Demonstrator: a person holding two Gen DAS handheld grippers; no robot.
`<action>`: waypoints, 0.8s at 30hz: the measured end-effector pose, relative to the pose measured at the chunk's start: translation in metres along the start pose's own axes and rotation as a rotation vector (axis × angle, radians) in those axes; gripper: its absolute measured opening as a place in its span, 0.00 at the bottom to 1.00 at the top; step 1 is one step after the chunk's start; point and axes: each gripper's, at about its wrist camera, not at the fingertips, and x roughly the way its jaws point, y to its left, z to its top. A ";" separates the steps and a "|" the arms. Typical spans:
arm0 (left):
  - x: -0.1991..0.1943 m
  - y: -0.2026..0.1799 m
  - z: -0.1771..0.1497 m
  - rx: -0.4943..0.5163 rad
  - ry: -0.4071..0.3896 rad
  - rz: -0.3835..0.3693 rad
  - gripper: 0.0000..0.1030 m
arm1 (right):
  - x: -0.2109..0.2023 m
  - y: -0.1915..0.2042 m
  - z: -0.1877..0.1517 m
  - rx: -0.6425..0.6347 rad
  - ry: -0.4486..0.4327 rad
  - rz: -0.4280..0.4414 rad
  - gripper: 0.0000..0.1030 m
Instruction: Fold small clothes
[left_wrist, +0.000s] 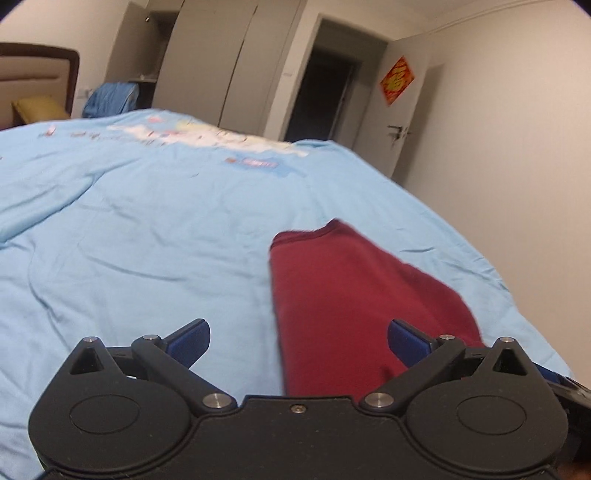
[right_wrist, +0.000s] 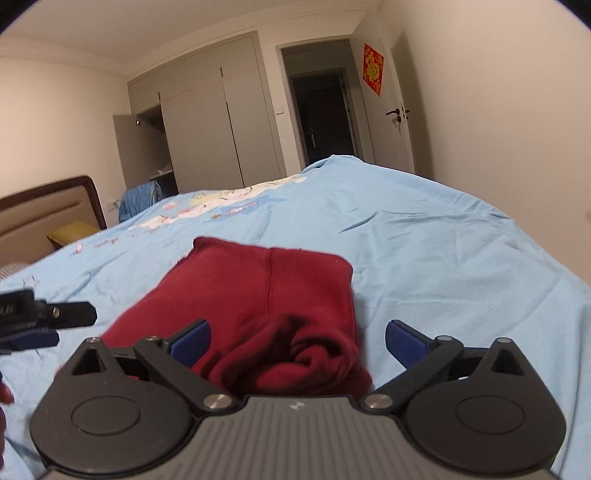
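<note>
A dark red garment (right_wrist: 258, 295) lies on the light blue bed cover (right_wrist: 443, 251), near the edge of the bed closest to the person and toward the side by the bare wall. It looks already folded at least once: the far part is flat with a seam down the middle, while the near end is bunched and wrinkled.

The right gripper (right_wrist: 297, 341) is wide open and holds nothing. The bunched near end lies directly between its fingers and a little below them. The long axis of the garment runs away from this gripper, toward the far edge of the bed.

The left gripper (left_wrist: 298, 341) is also wide open and empty. For it, the garment (left_wrist: 351, 295) lies ahead and to the right, with only the left edge between the fingers.

The right gripper seems better placed for the next grasp, probably at the bunched end.
</note>
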 end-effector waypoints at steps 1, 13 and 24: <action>0.002 0.001 -0.001 -0.004 0.013 0.007 0.99 | -0.001 0.002 -0.004 -0.010 0.004 -0.010 1.00; -0.001 0.017 -0.020 -0.029 0.121 -0.016 0.99 | -0.015 -0.015 -0.037 0.001 0.014 -0.150 1.00; 0.002 0.020 -0.024 -0.051 0.148 -0.013 0.99 | -0.013 -0.017 -0.048 0.024 0.006 -0.150 1.00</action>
